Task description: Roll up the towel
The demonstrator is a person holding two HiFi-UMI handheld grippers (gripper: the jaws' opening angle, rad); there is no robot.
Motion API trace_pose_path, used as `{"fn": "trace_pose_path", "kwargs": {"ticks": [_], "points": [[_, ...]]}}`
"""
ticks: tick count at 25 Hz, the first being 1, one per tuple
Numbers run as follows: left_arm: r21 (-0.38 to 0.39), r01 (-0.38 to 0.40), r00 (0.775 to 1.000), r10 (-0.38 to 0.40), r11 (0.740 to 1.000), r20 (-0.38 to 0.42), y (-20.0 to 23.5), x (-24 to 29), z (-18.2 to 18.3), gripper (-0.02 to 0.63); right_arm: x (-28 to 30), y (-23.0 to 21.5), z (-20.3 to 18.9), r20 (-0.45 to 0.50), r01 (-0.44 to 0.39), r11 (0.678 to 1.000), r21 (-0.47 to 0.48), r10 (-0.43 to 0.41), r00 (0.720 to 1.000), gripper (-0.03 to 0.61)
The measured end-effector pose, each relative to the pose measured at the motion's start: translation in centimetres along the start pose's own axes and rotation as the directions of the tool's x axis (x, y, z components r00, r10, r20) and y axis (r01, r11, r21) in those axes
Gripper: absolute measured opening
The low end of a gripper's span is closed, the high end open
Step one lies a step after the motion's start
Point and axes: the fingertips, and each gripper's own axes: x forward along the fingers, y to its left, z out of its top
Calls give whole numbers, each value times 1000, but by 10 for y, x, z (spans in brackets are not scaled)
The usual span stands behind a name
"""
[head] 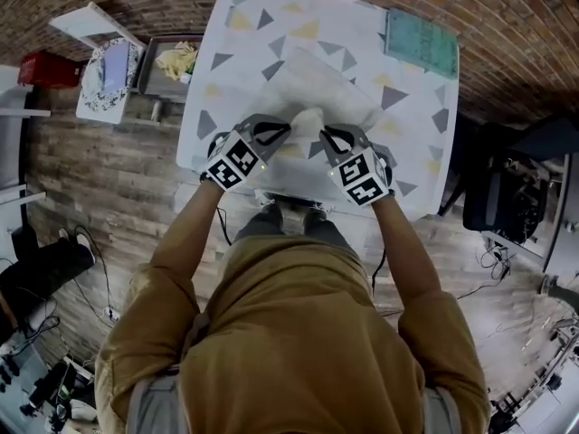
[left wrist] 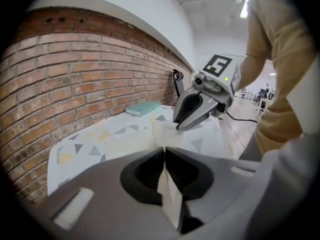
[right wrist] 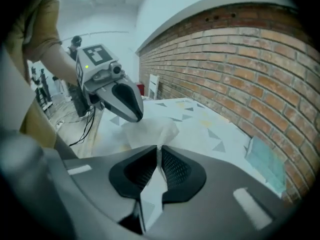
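Note:
A cream towel (head: pixel 318 89) lies spread on the table's triangle-patterned cloth (head: pixel 253 34). Its near edge is bunched up between my two grippers. My left gripper (head: pixel 288 127) is shut on that edge, and a flap of towel (left wrist: pixel 169 194) shows pinched between its jaws (left wrist: pixel 164 150). My right gripper (head: pixel 324 135) is shut on the same edge a little to the right, with towel fabric (right wrist: pixel 150 191) squeezed between its pads (right wrist: pixel 159 151). Each gripper view shows the other gripper close by: the right one (left wrist: pixel 178 127) and the left one (right wrist: pixel 136 117), both at the lifted fold (right wrist: pixel 150 130).
A folded green cloth (head: pixel 421 43) lies at the table's far right corner (left wrist: pixel 143 107) (right wrist: pixel 265 160). Left of the table stand a tray with something yellow (head: pixel 175 60) and a patterned cushion (head: pixel 110 78). A brick wall runs behind the table. Cables lie on the floor.

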Motion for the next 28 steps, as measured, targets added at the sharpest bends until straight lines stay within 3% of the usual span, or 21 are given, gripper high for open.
{"fn": "trace_pose_path", "kwargs": {"ticks": [2,6,10,11,12,13,16,21,28], "points": [[9,14,1000,-14,1000,-16,-21,-10,-10,74,-9,25,-13,-26,-31,996,-89,29,999,35],[-61,74,995,-78,995,-68,-74,-21,-45,75,-23,76,-67,-171,-122,964,-235,83,982,37],[-163,129,985,-146,978,-95,-111,-18,-72,79,-31,98,-111,-279,-166,961,-220,101,955,81],[-180,118,986,-137,976,-96,-113,-17,-75,104,-33,99,-114,-281,-162,964,-209,100,955,100],[-187,101,987,-121,977,-101,-114,-16,-76,169,-35,100,-116,-280,-160,964,-212,97,955,115],[-184,86,988,-108,979,-112,-115,-16,-78,242,-37,100,-117,-280,-160,960,-230,92,956,138],[-140,89,982,-110,986,-152,-127,-14,-81,253,-42,101,-122,-296,-174,930,-325,74,952,193],[-24,111,977,-113,994,-179,-145,5,-72,267,-40,107,-117,-263,-180,884,-432,67,962,216],[-9,117,971,-116,993,-209,-163,30,-70,261,-27,123,-115,-271,-249,858,-450,134,953,216]]}}
